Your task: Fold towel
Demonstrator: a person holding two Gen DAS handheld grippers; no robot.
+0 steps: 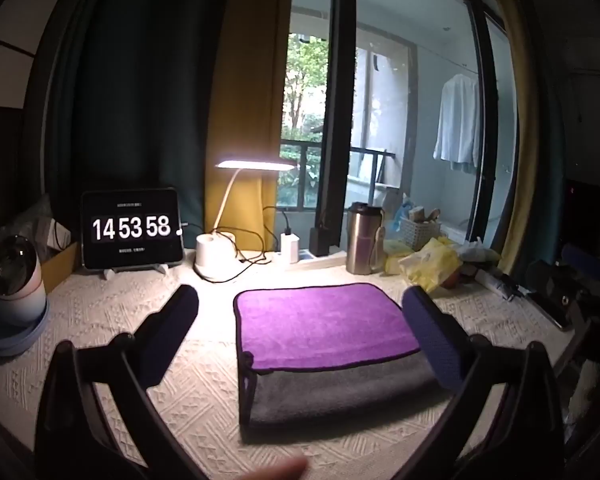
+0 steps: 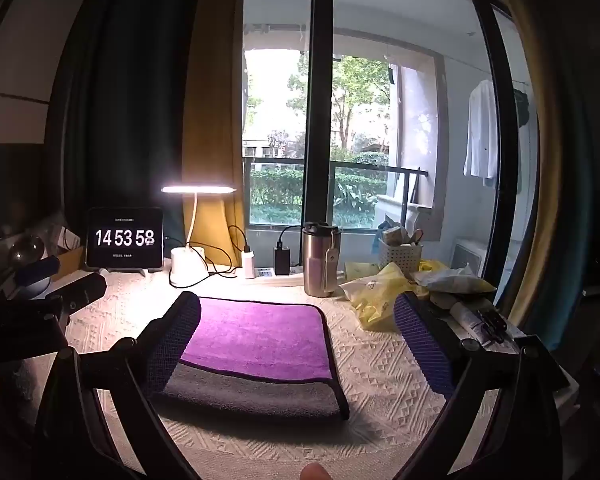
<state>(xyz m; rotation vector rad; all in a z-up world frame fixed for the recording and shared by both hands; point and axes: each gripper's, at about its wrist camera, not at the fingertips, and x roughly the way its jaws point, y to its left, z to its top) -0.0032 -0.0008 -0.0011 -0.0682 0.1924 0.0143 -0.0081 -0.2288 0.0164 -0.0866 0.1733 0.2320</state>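
A purple and grey towel [image 1: 323,332] lies folded into a thick rectangle on the cream patterned tablecloth [image 1: 204,392]; the purple layer lies on top and the grey layer shows at the near edge. My left gripper [image 1: 300,300] is open and empty above the towel's near left side. In the right wrist view the towel [image 2: 256,344] lies under my open, empty right gripper [image 2: 298,308], whose left finger [image 2: 172,340] hides the towel's left edge. The left gripper's body [image 2: 32,320] shows at the left of that view.
At the back stand a tablet clock [image 1: 131,229], a lit desk lamp [image 1: 216,256], chargers [image 1: 290,246], a steel tumbler [image 1: 363,238], a white basket [image 1: 419,230] and yellow bags [image 1: 431,260]. A round camera [image 1: 14,280] stands at the left. Small items [image 2: 475,320] lie at the right edge.
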